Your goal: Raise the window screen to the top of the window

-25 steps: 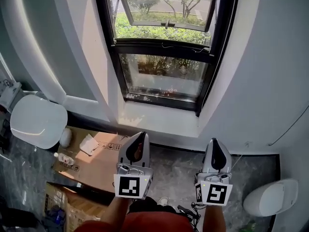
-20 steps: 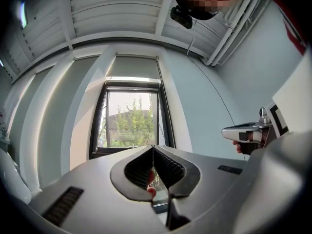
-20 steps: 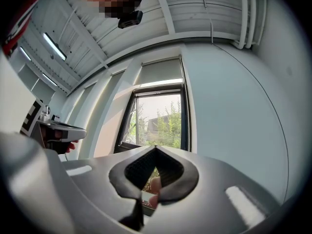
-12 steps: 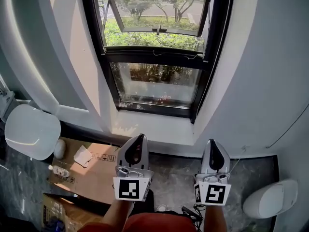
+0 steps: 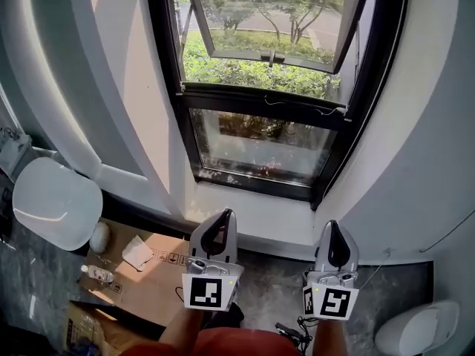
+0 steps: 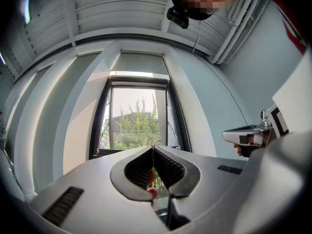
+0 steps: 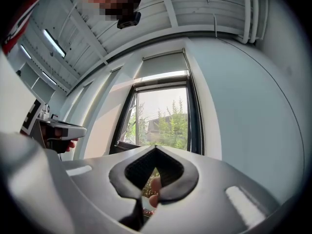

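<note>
Facing: the window (image 5: pixel 263 136), black-framed, its upper sash (image 5: pixel 267 21) swung outward over green shrubs.
Window screen: not clearly picked out. Only the gripper views reach the top of the opening, where a pale panel (image 6: pixel 141 62) sits above the glass. The head view cuts that part off.
Cardboard box (image 5: pixel 148 262): on the floor at left, in the head view alone.
Left gripper (image 5: pixel 224 213): jaws closed tip to tip on nothing, held level and well short of the window.
Right gripper (image 5: pixel 332 225): likewise pinched together and empty, beside the left one.
Cross-sight: each gripper view catches the other gripper at its edge.
Small bottle (image 5: pixel 99 274): lying on the box.
</note>
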Demonstrator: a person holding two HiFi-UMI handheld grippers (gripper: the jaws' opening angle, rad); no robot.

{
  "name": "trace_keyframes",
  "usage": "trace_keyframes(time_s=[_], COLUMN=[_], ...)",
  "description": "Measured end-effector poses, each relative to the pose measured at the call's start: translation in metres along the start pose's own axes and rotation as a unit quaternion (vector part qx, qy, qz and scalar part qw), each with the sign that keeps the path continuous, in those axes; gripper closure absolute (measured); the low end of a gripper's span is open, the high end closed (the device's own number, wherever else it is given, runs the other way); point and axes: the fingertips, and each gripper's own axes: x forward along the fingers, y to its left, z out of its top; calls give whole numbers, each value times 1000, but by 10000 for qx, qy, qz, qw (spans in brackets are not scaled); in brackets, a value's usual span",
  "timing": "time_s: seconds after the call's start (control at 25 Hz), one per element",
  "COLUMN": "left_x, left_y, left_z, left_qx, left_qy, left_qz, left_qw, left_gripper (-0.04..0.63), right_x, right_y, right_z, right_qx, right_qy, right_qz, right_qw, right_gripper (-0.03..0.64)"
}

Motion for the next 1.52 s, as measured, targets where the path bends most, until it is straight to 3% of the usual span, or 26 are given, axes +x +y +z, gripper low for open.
trace_keyframes(time_s=[0.56, 0.8, 1.08, 1.52], left_x=[98, 129, 147, 184], left_y=[98, 126, 138, 135], left_z=[-17, -27, -37, -39], left_qx=[-98, -131, -377, -222], left_qy=[-132, -112, 4, -56], left_qz=[-37, -243, -458, -498], left_qw=[9999, 9996, 9982, 9985], left_gripper=[589, 589, 589, 589], right_x=[127, 166, 189, 214], right_y=[40, 51, 65, 40], right_z=[-27, -34, -39, -52], right_qx=[-172, -183, -274, -198], right_qy=[70, 78, 116, 79], right_qz=[-73, -212, -241, -332], right_qw=[9998, 9996, 9993, 9992], right_gripper=[606, 606, 606, 606])
